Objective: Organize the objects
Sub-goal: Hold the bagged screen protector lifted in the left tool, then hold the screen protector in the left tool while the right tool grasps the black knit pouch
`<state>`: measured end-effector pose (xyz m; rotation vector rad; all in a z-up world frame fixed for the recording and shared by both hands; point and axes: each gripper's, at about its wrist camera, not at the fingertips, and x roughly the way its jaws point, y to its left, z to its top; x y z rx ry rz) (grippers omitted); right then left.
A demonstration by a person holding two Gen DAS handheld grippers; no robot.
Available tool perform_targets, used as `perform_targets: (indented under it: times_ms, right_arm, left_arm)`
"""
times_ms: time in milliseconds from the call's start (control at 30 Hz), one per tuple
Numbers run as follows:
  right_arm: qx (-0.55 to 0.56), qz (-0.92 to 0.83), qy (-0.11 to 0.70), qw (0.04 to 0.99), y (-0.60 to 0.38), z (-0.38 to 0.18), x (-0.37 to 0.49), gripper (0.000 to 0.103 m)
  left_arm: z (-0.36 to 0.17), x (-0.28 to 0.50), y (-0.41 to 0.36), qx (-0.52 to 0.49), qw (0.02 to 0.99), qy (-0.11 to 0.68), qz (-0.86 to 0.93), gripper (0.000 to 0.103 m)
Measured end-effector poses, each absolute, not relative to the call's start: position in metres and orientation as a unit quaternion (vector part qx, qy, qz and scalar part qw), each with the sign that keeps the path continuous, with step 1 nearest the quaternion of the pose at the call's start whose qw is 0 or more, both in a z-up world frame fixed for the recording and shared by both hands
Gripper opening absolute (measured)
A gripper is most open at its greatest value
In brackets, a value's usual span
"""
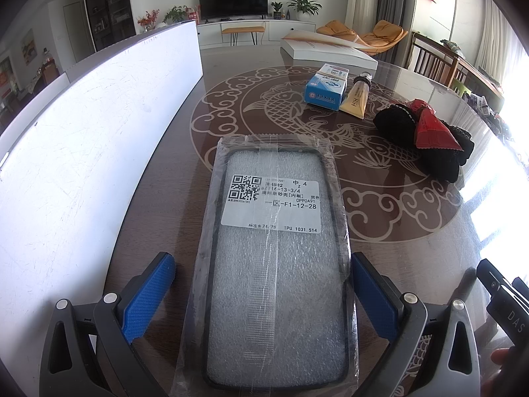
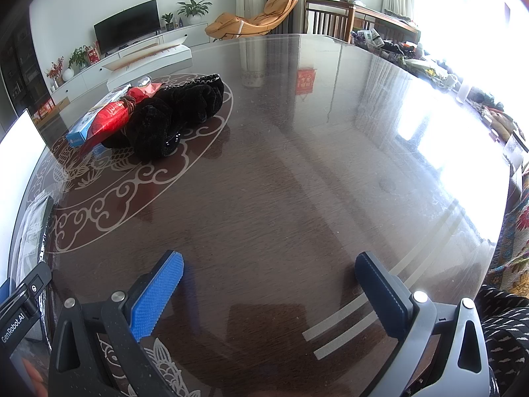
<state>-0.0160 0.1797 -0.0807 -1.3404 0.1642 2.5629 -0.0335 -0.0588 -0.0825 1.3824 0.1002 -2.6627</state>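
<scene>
Left tool (image 1: pixel 263 292) spread astride phone case (image 1: pixel 276 264) — white box (image 1: pixel 82 125) alongside.
</scene>
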Motion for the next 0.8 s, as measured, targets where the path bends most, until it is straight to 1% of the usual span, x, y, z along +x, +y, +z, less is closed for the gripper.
perform_targets:
  times_ms: [267, 400, 533, 567, 600, 633, 667, 700, 767, 800]
  right_arm:
    - [-0.458, 0.877, 0.068, 0.129, 0.189, -0.079, -0.016, 0.103]
    - [-0.434, 0.883, 0.142, 0.113, 0.215, -0.071, -0.008, 0.103]
    - [-0.421, 0.881, 0.196, 0.093, 0.231, -0.067, -0.008, 0.103]
    - [-0.420, 0.879, 0.206, 0.090, 0.234, -0.067, -0.012, 0.102]
    - [-0.420, 0.879, 0.209, 0.086, 0.236, -0.066, -0.020, 0.099]
    - [-0.425, 0.880, 0.202, 0.069, 0.235, -0.064, -0.032, 0.094]
    - [-0.430, 0.883, 0.186, 0.040, 0.231, -0.060, -0.048, 0.092]
    - [-0.436, 0.887, 0.151, 0.005, 0.222, -0.054, -0.067, 0.092]
    - [-0.458, 0.886, 0.044, -0.055, 0.195, -0.048, -0.098, 0.086]
    - [-0.470, 0.879, 0.008, -0.080, 0.183, -0.047, -0.112, 0.077]
  left_arm:
    - [-0.082, -0.034, -0.060, 0.462, 0.064, 0.030, -0.884, 0.103]
    - [-0.081, -0.032, -0.060, 0.461, 0.064, 0.031, -0.885, 0.103]
    - [-0.080, -0.032, -0.059, 0.459, 0.067, 0.033, -0.885, 0.103]
    - [-0.081, -0.033, -0.059, 0.459, 0.068, 0.033, -0.885, 0.103]
    - [-0.081, -0.033, -0.058, 0.459, 0.068, 0.033, -0.885, 0.103]
    - [-0.081, -0.033, -0.058, 0.458, 0.068, 0.034, -0.885, 0.103]
    - [-0.081, -0.033, -0.058, 0.458, 0.069, 0.034, -0.886, 0.103]
    - [-0.081, -0.033, -0.059, 0.458, 0.068, 0.034, -0.886, 0.103]
    - [-0.081, -0.033, -0.059, 0.458, 0.068, 0.034, -0.886, 0.103]
    - [-0.081, -0.033, -0.059, 0.458, 0.069, 0.034, -0.886, 0.103]
